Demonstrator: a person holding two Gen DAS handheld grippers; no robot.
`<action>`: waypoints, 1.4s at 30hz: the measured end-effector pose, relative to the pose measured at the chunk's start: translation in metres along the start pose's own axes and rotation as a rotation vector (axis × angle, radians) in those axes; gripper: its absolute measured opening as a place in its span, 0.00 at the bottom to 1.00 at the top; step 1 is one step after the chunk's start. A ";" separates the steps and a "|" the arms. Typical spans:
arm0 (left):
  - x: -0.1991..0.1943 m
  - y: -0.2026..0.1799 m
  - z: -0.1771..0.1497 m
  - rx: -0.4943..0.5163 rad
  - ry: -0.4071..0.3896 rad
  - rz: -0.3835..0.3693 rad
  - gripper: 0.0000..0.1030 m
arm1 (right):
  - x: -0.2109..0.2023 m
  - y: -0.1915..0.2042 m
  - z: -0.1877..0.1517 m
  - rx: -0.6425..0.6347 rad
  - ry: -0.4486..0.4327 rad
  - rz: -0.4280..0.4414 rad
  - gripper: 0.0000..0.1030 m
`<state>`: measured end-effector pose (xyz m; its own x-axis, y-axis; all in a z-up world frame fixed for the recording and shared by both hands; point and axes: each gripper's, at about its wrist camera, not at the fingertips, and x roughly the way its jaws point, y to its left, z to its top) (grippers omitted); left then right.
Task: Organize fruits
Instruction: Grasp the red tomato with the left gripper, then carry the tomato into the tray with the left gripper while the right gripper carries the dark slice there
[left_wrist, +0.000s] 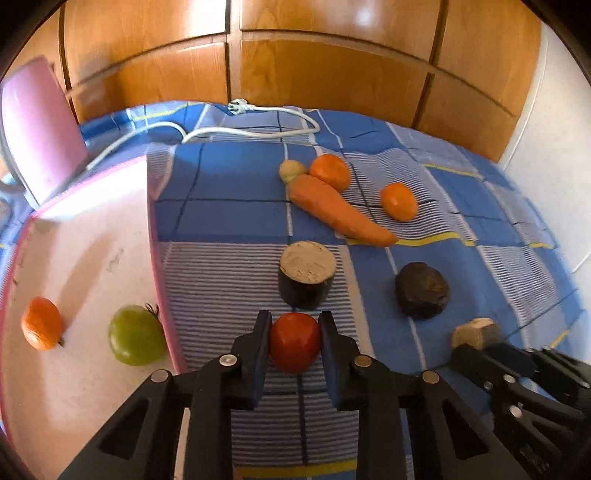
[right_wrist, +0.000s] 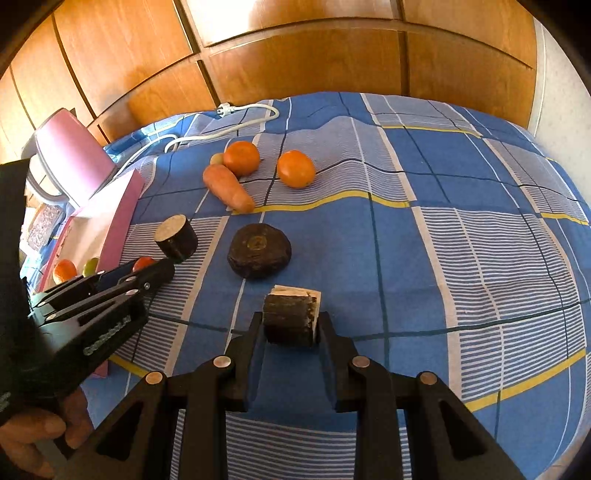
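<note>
My left gripper (left_wrist: 294, 318) is shut on a red tomato (left_wrist: 294, 343), low over the blue checked cloth just right of the pink tray (left_wrist: 92, 258). An orange (left_wrist: 41, 324) and a green tomato (left_wrist: 136, 339) lie in the tray. My right gripper (right_wrist: 290, 319) is shut on a dark chunk with a pale cut face (right_wrist: 290, 306), also close to the cloth. In the right wrist view the left gripper (right_wrist: 159, 267) shows at the left with the tomato (right_wrist: 143, 262) between its fingers.
On the cloth lie a carrot (left_wrist: 338, 212), two oranges (left_wrist: 330, 171) (left_wrist: 399, 201), a small yellowish fruit (left_wrist: 291, 170), a dark cut cylinder (left_wrist: 306, 275) and a dark round lump (left_wrist: 422, 290). A white cable (left_wrist: 258, 131) runs behind. A pink chair (left_wrist: 37, 129) stands left, wooden doors beyond.
</note>
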<state>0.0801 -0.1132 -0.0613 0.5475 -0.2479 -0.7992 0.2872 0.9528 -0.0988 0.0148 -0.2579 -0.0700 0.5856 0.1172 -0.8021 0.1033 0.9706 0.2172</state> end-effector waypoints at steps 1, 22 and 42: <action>-0.004 0.002 -0.002 -0.007 -0.007 -0.039 0.25 | 0.000 0.000 0.000 0.003 0.000 0.001 0.26; -0.019 -0.001 -0.018 0.055 -0.004 -0.110 0.26 | -0.001 -0.005 0.000 0.029 0.002 0.019 0.26; -0.049 -0.003 -0.018 0.005 -0.061 -0.148 0.25 | -0.012 -0.004 0.001 0.023 -0.024 0.019 0.26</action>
<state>0.0383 -0.1005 -0.0326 0.5459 -0.3960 -0.7383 0.3723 0.9041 -0.2097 0.0080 -0.2629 -0.0608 0.6071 0.1301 -0.7839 0.1101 0.9632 0.2452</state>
